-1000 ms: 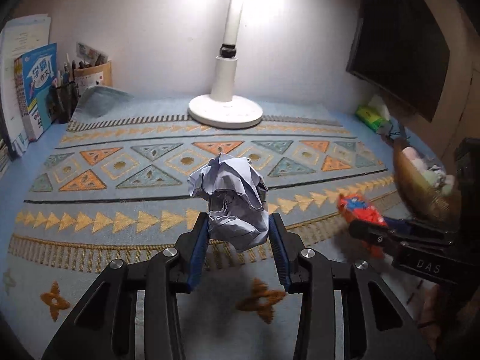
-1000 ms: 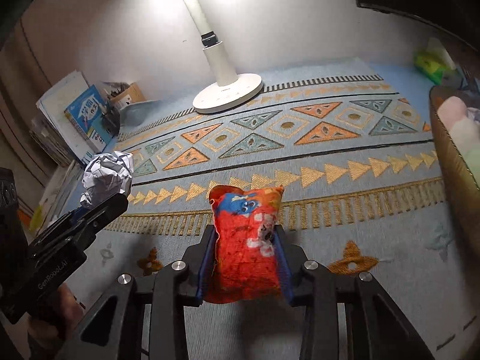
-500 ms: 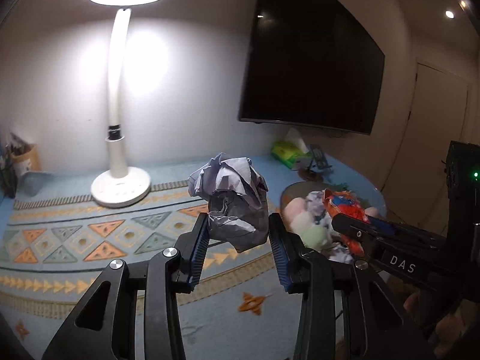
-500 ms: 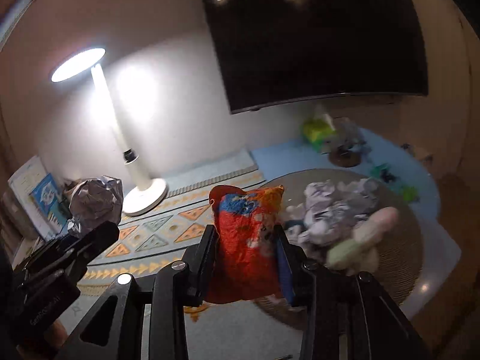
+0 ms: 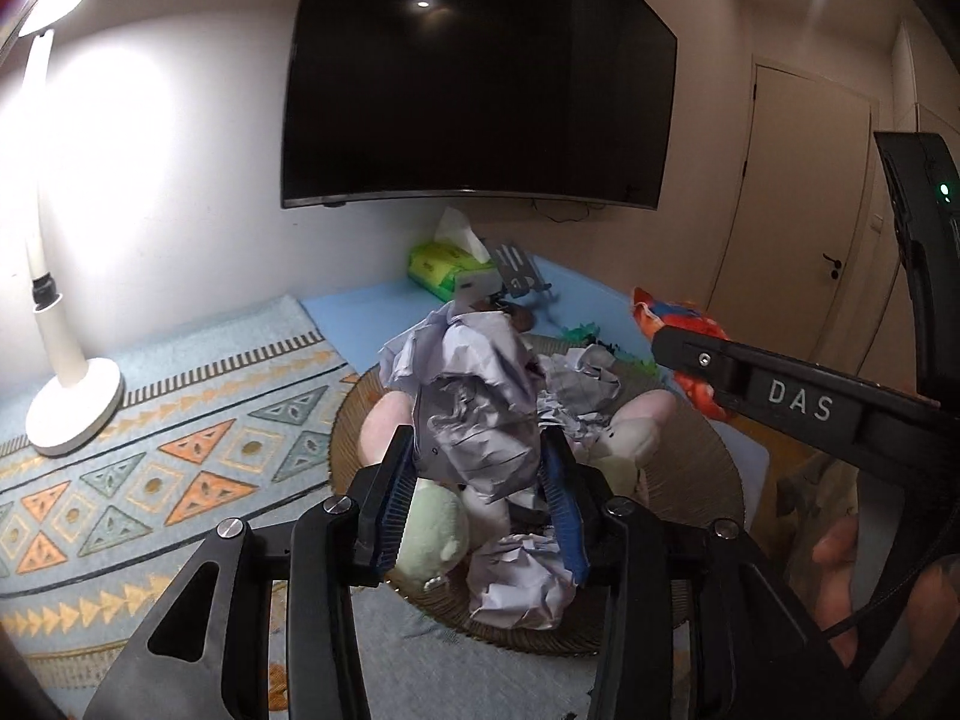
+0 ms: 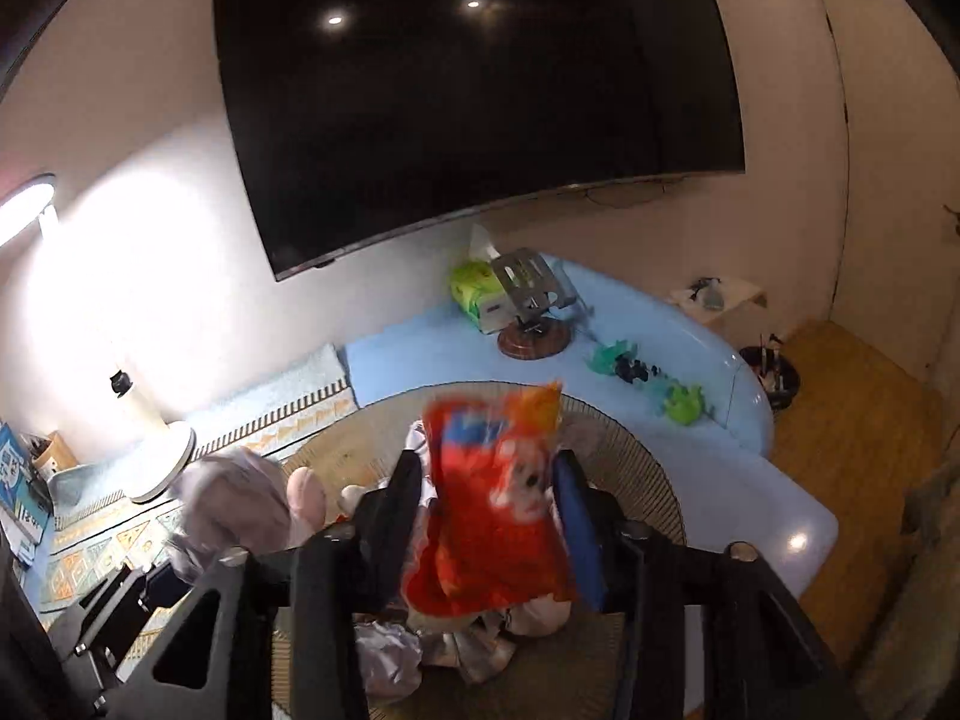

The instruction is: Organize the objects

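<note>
My left gripper (image 5: pixel 480 492) is shut on a crumpled grey paper ball (image 5: pixel 474 414) and holds it above a round woven basket (image 5: pixel 714 480). The basket holds other paper balls (image 5: pixel 522 588) and pale plush toys (image 5: pixel 432 528). My right gripper (image 6: pixel 489 516) holds a red and orange snack bag (image 6: pixel 492 504) over the same basket (image 6: pixel 636 468); the bag is blurred and gaps show beside the pads, so the grip is unclear. The right gripper with the bag (image 5: pixel 684 330) shows at right in the left wrist view. The left gripper's paper ball (image 6: pixel 234 504) shows at left in the right wrist view.
A white desk lamp (image 5: pixel 60 360) stands on a patterned mat (image 5: pixel 150 468) to the left. A green tissue pack (image 5: pixel 444 264) and a metal stand (image 6: pixel 531 300) sit by the wall under a black screen (image 5: pixel 474 78). Small green toys (image 6: pixel 681 402) lie near the table's right edge.
Both grippers have moved right, from over the patterned mat to above the basket, each with its object. The snack bag now looks blurred and looser between the right fingers.
</note>
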The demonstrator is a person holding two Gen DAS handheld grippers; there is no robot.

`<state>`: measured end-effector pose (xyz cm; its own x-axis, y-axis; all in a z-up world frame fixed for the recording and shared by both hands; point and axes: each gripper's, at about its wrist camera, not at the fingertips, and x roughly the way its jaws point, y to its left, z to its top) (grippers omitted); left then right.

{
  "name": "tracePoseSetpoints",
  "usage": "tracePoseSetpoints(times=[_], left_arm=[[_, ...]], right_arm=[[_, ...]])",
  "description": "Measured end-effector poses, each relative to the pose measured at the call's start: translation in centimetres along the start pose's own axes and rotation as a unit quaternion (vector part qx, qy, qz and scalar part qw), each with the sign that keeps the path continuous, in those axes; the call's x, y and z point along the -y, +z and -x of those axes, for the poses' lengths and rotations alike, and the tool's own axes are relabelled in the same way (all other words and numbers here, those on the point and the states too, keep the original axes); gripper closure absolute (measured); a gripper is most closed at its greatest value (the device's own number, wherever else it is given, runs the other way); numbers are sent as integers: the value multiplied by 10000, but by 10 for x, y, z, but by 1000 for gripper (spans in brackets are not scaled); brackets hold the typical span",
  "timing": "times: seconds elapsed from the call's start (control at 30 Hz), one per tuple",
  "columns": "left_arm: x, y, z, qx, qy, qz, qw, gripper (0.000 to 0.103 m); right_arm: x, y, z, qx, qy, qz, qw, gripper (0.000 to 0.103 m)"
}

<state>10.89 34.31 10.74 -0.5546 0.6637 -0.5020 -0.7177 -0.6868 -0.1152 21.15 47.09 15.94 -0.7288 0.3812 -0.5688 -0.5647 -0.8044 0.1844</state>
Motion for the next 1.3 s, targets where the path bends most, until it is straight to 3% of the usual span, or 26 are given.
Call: tracePoseSetpoints(times=[0.03, 0.1, 0.33, 0.47, 0.5, 0.53, 0.57, 0.63, 0.77, 0.93, 1.03, 1.2, 1.3], left_arm=[[2, -2, -6, -87, -9, -56, 9999, 53], [3, -6, -13, -259, 62, -76, 9996, 49], [-7, -19, 0, -337, 40, 156, 9993, 49], [-16, -23, 21, -255, 198, 38, 9995, 49], [-21, -23, 26, -244, 224, 29, 9994, 42], [-26, -24, 33, -219, 257, 59, 9994, 22], [-33, -25, 44, -111, 315, 121, 9994, 16], [-47, -31, 68, 247, 516, 288, 9979, 14], [-82, -41, 105, 322, 1033, 488, 9929, 14], [-139, -65, 151, 433, 1862, 931, 9771, 12], [-179, -85, 173, 346, 2146, 1370, 9664, 4], [-234, -117, 204, 160, 2953, 1904, 9361, 5], [-253, -132, 214, 46, 3238, 1994, 9249, 5]], right_arm=[[2, -1, -2, -52, 53, -48, 10000, 48], [3, -5, 0, -83, 78, -65, 9999, 48], [-17, -13, 12, -78, 185, 137, 9997, 47], [-46, -22, 29, 31, 375, 348, 9987, 39], [-56, -24, 33, 66, 442, 442, 9980, 38], [-65, -27, 37, 94, 505, 543, 9972, 38], [-75, -30, 40, 112, 553, 653, 9963, 38], [-96, -36, 45, 127, 639, 866, 9941, 38], [-138, -52, 50, 74, 970, 1186, 9882, 38], [-193, -77, 50, -99, 1323, 1571, 9786, 38], [-223, -92, 46, -214, 1485, 1780, 9725, 37], [-269, -120, 33, -476, 1668, 2070, 9628, 37], [-292, -136, 21, -553, 1588, 2215, 9606, 37]])
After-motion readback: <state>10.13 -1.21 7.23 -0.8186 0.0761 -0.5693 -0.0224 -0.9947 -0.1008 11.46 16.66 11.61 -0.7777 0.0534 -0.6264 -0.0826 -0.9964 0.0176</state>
